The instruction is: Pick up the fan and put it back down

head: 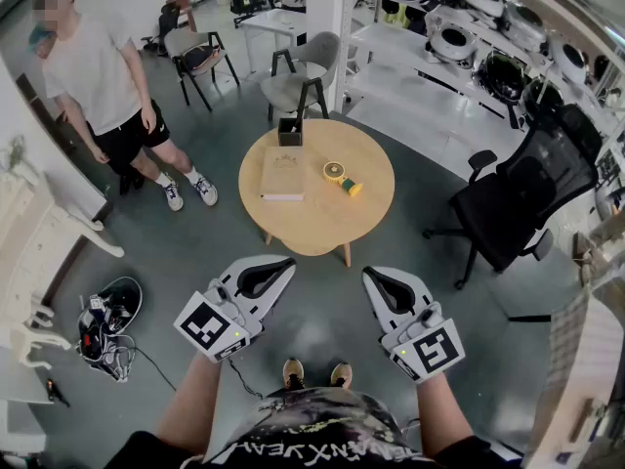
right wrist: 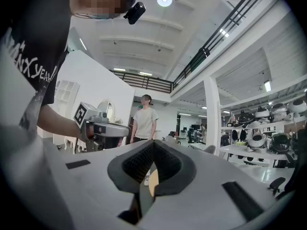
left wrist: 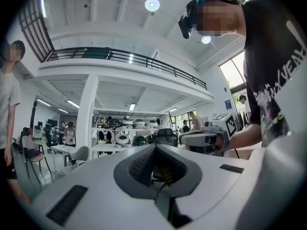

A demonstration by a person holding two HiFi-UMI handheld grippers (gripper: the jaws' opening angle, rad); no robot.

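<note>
A small yellow fan (head: 337, 174) with a short handle lies on the round wooden table (head: 317, 228), right of its middle. My two grippers are held level over the floor, well short of the table and apart from the fan. In the head view my left gripper (head: 276, 267) is at lower left and my right gripper (head: 376, 279) at lower right. Both are shut with nothing in them. In the left gripper view the left gripper (left wrist: 154, 147) has its jaws closed together. The right gripper (right wrist: 153, 146) looks the same in its own view.
A tan book (head: 282, 174) and a black box (head: 290, 131) share the table. A person (head: 107, 76) stands at far left. A grey chair (head: 303, 76) is behind the table, a black office chair (head: 518, 203) at right, cables and gear (head: 107, 325) on the floor at left.
</note>
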